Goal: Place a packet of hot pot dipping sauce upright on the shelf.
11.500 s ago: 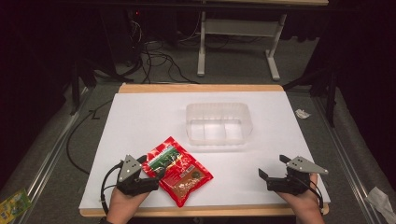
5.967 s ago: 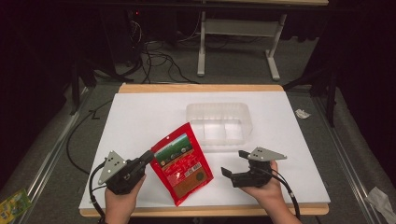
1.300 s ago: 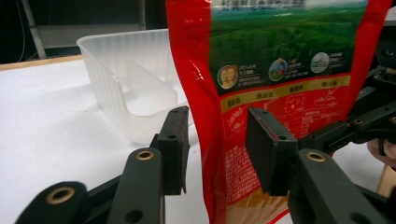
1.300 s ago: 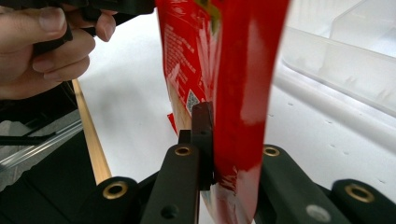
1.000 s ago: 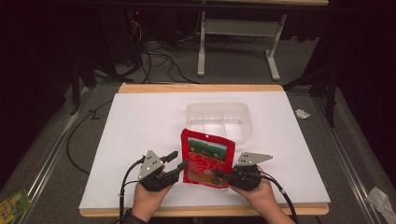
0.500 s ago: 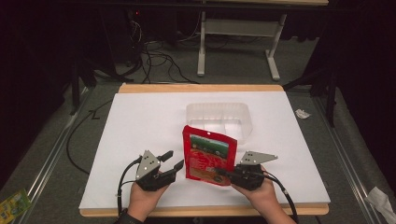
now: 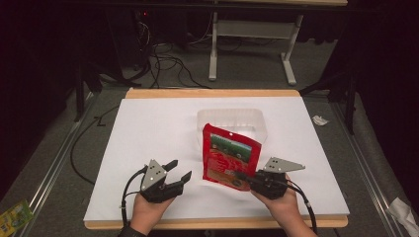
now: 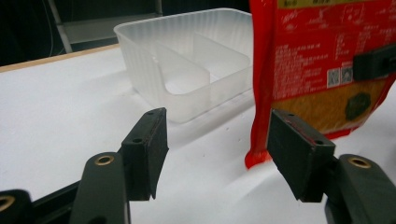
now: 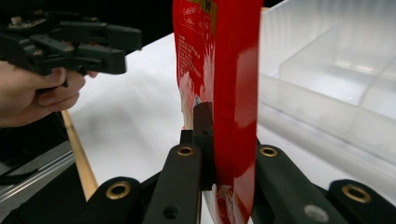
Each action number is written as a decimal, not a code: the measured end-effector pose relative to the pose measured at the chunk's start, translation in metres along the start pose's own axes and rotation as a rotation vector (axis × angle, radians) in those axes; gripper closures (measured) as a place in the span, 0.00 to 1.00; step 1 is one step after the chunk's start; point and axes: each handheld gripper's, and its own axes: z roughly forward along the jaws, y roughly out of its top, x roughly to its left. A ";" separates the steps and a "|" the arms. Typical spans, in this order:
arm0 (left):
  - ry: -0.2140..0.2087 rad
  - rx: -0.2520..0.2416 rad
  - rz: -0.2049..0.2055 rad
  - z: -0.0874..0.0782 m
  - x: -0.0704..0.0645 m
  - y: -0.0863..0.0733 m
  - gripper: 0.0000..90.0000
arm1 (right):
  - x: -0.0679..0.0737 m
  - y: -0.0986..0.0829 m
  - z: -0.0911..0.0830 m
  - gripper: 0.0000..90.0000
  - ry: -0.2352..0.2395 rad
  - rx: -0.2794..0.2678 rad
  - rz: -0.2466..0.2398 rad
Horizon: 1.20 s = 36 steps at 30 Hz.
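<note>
A red snack pouch (image 7: 230, 155) stands upright on its lower edge just in front of a clear divided plastic container (image 7: 232, 112). My right gripper (image 7: 242, 177) is shut on the pouch's lower right part; in the right gripper view the red pouch (image 9: 233, 70) rises between the closed jaws of my right gripper (image 9: 219, 140). My left gripper (image 7: 180, 169) is open and empty, a short way left of the pouch. In the left gripper view my left gripper (image 8: 217, 135) faces the container (image 8: 187, 60), with the pouch (image 8: 322, 60) at the right.
The white table top (image 7: 148, 128) has a wooden edge along the front and back. A crumpled scrap of paper (image 7: 320, 120) lies near its right edge. A green packet (image 7: 15, 217) lies on the floor at the left. Cables run across the floor behind the table.
The pouch has been lifted from lying flat to upright in my right gripper. Over the last second my left gripper has drawn back to the left, away from the pouch.
</note>
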 end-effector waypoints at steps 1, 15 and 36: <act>-0.001 0.003 -0.004 -0.002 0.002 0.000 0.43 | -0.001 0.001 -0.004 0.97 -0.019 -0.012 -0.004; 0.011 0.039 0.004 -0.021 0.010 -0.013 0.38 | -0.017 0.007 -0.024 0.97 -0.114 -0.070 0.017; -0.036 0.030 -0.017 -0.022 0.016 -0.016 0.37 | -0.041 0.012 -0.061 0.97 -0.275 -0.166 0.067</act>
